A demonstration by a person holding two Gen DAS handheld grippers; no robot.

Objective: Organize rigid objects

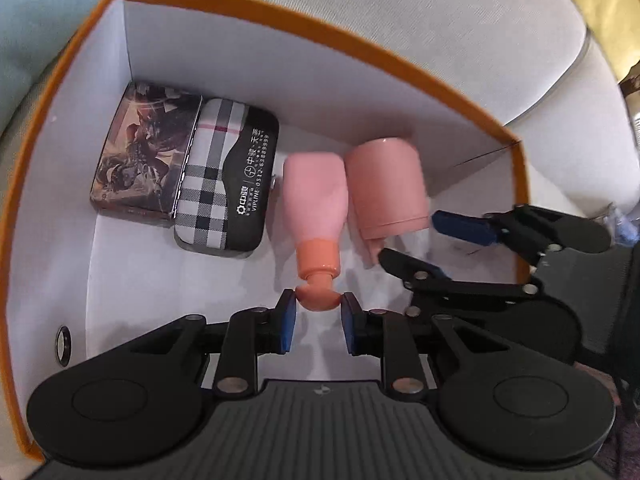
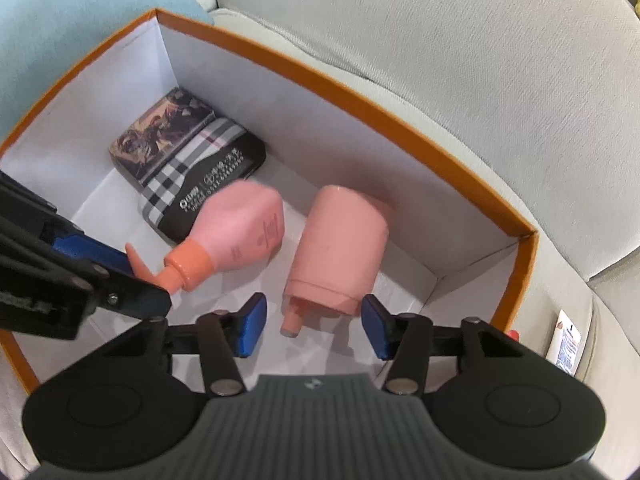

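Observation:
An orange box (image 1: 280,20) with white walls holds the objects. A pink pump bottle (image 1: 314,196) lies in it, and my left gripper (image 1: 319,320) is shut on its orange pump head (image 1: 319,299). In the right wrist view that left gripper (image 2: 132,272) comes in from the left at the pump bottle (image 2: 244,232). A wider pink capped bottle (image 2: 340,244) lies beside it. My right gripper (image 2: 316,328) stands open around its lower end, with the left pad clear of it. The same capped bottle (image 1: 384,184) and right gripper (image 1: 424,240) show in the left wrist view.
A dark illustrated tin (image 1: 144,152) and a plaid-and-black case (image 1: 228,176) lie side by side in the box's far left corner. The box rests on a grey sofa cushion (image 2: 460,60). A light blue pillow (image 2: 80,12) lies beyond it, and a small printed packet (image 2: 566,342) at the right.

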